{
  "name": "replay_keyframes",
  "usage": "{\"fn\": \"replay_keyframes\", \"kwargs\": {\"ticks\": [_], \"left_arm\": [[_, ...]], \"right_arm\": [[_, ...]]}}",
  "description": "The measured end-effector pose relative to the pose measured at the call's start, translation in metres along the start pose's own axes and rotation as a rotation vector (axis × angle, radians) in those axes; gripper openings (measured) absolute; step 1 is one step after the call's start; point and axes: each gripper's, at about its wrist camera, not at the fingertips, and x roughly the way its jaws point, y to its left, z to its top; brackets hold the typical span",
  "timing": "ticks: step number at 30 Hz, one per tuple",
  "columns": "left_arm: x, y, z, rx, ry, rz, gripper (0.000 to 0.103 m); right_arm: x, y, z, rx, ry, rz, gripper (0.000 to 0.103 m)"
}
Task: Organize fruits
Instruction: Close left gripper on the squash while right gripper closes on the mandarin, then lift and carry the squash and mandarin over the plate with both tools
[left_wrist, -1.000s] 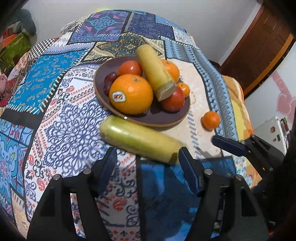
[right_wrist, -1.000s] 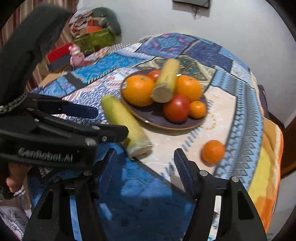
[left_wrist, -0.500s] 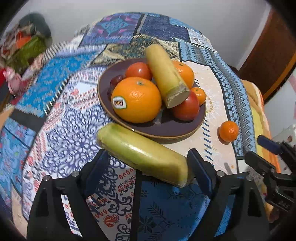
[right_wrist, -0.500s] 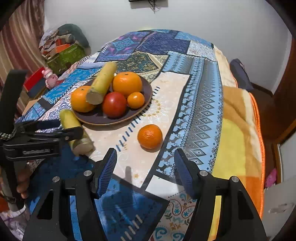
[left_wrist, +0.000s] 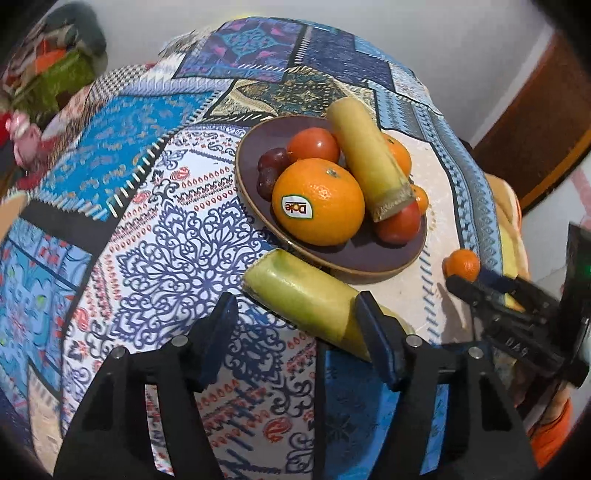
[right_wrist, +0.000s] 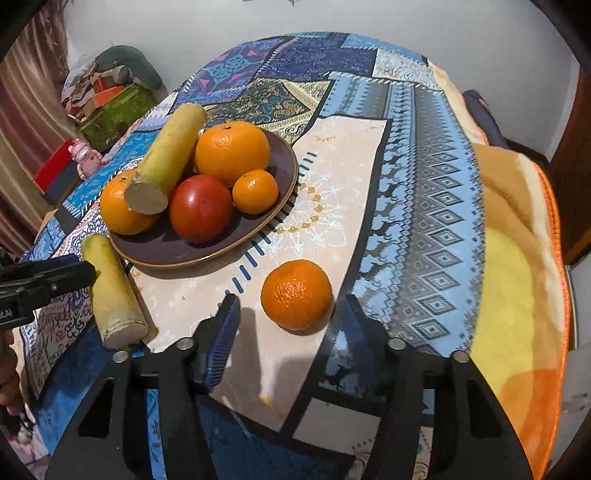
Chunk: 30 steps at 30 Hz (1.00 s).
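A brown plate (left_wrist: 384, 258) (right_wrist: 162, 247) holds two oranges, tomatoes, a small mandarin, dark grapes and a yellow-green cane piece (left_wrist: 365, 162) (right_wrist: 166, 155). A second cane piece (left_wrist: 314, 299) (right_wrist: 110, 291) lies on the cloth beside the plate. My left gripper (left_wrist: 299, 314) is open, its fingers on either side of this piece's near end. A loose mandarin (right_wrist: 295, 293) (left_wrist: 461, 264) lies right of the plate. My right gripper (right_wrist: 291, 325) is open, just in front of the mandarin, with the fruit between its fingertips.
The round table wears a patterned patchwork cloth (left_wrist: 155, 236) (right_wrist: 417, 192). A yellow-orange blanket (right_wrist: 517, 280) hangs off the right edge. Boxes and a pink toy (right_wrist: 85, 155) sit at the far left. A wooden door (left_wrist: 535, 129) stands at the right.
The right gripper has closed in on the loose mandarin, which now lies between its fingers. The left gripper has moved forward over the near cane piece's end.
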Motion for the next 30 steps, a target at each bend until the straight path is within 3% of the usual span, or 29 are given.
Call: {"fn": "replay_keyframes", "kwargs": {"ticks": [3,7,12,21,26,30], "left_arm": [[0.006,-0.013,0.002,0.019,-0.013,0.015,0.069],[0.019,-0.019,0.000,-0.038,0.021,0.007,0.081],[0.025,-0.026,-0.003,-0.034,0.007,0.045,0.083],[0.007,-0.024,-0.015,0.037,0.011,-0.013,0.065],[-0.013,-0.031,-0.020,0.140,0.002,0.005,0.046],[-0.017,-0.024,-0.021,0.129,0.010,0.015,0.050]], "right_arm": [[0.002,0.000,0.000,0.011,0.004,0.003,0.044],[0.001,-0.001,0.000,0.020,-0.002,-0.001,0.041],[0.003,-0.004,0.001,0.036,-0.009,0.001,0.036],[-0.009,-0.005,-0.004,0.043,-0.026,0.022,0.035],[-0.029,-0.001,-0.011,0.027,-0.056,0.028,0.035],[-0.042,0.002,-0.014,0.010,-0.084,0.019,0.035]]}}
